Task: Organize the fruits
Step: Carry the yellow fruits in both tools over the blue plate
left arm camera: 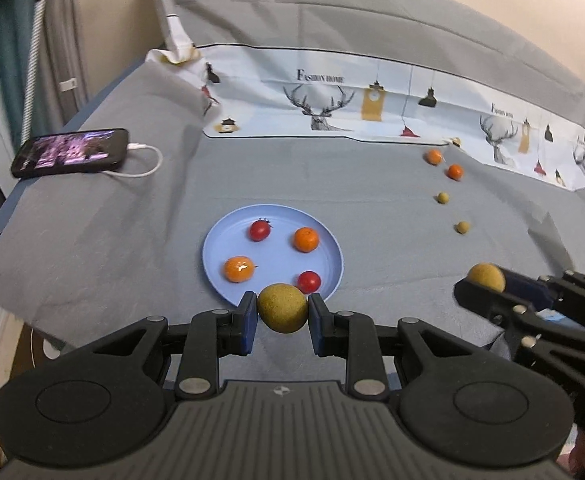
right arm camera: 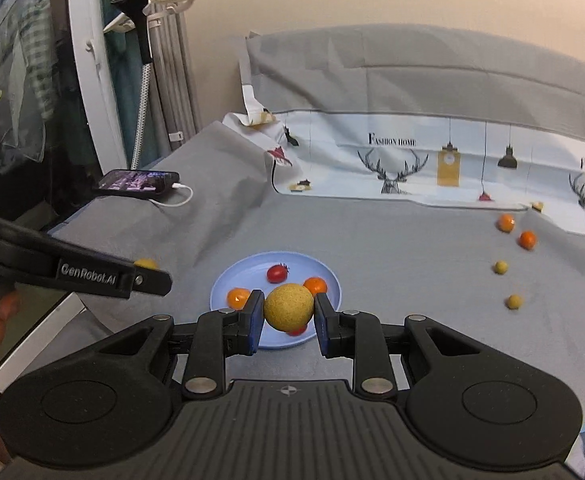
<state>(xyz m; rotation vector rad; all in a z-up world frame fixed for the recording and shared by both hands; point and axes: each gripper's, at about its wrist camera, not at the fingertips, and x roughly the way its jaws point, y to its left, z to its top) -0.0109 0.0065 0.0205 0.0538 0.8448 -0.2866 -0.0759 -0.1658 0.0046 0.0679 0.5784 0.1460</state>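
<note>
A blue plate (left arm camera: 220, 240) lies on the grey cloth and holds two red tomatoes (left arm camera: 259, 230) and two oranges (left arm camera: 306, 239). My left gripper (left arm camera: 282, 309) is shut on a yellow-green round fruit (left arm camera: 282, 308) just at the plate's near rim. My right gripper (right arm camera: 288, 313) is shut on another yellow-green round fruit (right arm camera: 288, 307), held above the plate's (right arm camera: 228, 280) near side; it also shows in the left wrist view (left arm camera: 486, 278) at the right. Two oranges (left arm camera: 434, 156) and two small green fruits (left arm camera: 443, 198) lie loose at the right.
A phone (left arm camera: 70, 153) with a white cable lies at the left edge of the table. A printed deer-pattern cloth (left arm camera: 332, 96) runs along the back under a grey fold. A white frame and curtain (right arm camera: 92, 80) stand at the left.
</note>
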